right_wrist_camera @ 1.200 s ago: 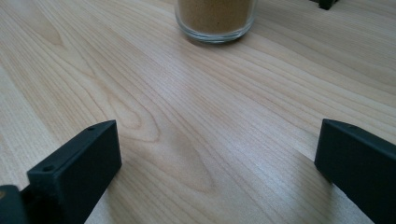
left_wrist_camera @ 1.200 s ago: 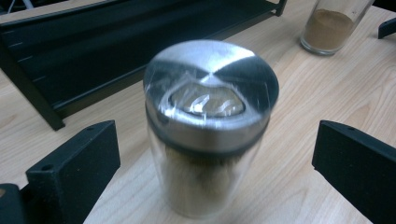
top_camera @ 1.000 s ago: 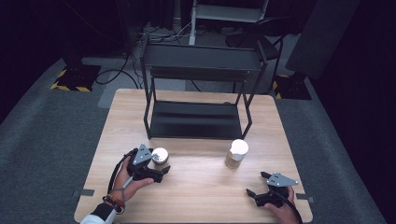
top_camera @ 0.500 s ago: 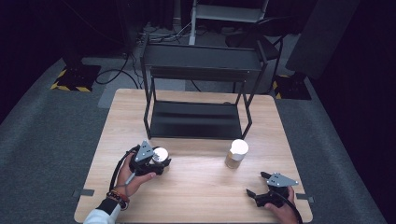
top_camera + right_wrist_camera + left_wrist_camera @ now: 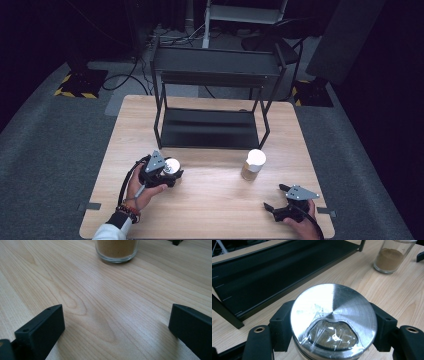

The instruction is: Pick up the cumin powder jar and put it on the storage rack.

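On the left of the wooden bench (image 5: 210, 200), the left gripper (image 5: 167, 172) has just closed its jaws on a small jar with a shiny metal lid (image 5: 333, 317), and the black pads now press against the jar's two sides just under the lid. The jar stands on the bench near its left front part, a little in front of the black metal rack (image 5: 210, 127). Through a clear window in the lid (film wrinkled across it) some brownish contents show. The rack's low black shelf lies just beyond the held jar in the left gripper view. Farther right, a second glass jar (image 5: 253, 164) with a pale lid holds tan powder and stands upright near the rack's right front leg, well apart from the first. At the right front corner, the right gripper (image 5: 276, 200) rests low over the bench with its jaws spread wide and bare wood between them, the powder jar standing ahead of it.
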`<state>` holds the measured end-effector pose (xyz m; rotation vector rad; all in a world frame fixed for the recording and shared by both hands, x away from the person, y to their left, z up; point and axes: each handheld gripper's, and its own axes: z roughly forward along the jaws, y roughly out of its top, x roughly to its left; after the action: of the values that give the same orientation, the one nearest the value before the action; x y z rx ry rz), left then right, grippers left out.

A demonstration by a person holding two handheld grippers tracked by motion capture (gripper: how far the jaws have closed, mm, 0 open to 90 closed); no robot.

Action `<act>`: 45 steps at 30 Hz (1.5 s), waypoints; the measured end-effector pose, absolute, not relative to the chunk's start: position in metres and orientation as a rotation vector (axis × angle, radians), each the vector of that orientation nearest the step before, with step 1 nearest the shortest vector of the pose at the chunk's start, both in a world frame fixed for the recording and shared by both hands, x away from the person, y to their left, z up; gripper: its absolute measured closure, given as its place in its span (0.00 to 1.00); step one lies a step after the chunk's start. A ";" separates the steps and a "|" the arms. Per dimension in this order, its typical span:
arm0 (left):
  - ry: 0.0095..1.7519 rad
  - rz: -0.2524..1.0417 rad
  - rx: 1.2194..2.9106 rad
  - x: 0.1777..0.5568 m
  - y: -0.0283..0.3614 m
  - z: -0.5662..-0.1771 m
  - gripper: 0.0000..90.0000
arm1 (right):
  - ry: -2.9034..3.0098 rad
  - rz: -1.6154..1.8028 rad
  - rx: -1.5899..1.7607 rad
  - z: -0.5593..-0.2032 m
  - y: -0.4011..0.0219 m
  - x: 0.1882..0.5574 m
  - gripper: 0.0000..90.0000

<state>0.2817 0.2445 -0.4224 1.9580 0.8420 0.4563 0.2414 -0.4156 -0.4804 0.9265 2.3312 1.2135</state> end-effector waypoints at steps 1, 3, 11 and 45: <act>0.846 0.457 1.953 0.282 0.245 -0.421 0.35 | 2.331 1.214 0.927 -0.480 -0.416 0.241 0.00; 0.867 0.448 1.939 0.283 0.246 -0.416 0.35 | 2.331 1.213 0.927 -0.480 -0.415 0.241 0.00; 0.895 0.475 1.906 0.289 0.248 -0.383 0.35 | 2.331 1.213 0.927 -0.480 -0.415 0.241 0.00; 0.822 0.504 1.886 0.373 0.214 -0.206 0.35 | 2.331 1.212 0.926 -0.480 -0.415 0.241 0.00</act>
<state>0.3735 0.2142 -0.2061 1.8856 0.8220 0.5035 0.2412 -0.4153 -0.4804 0.9264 2.3306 1.2124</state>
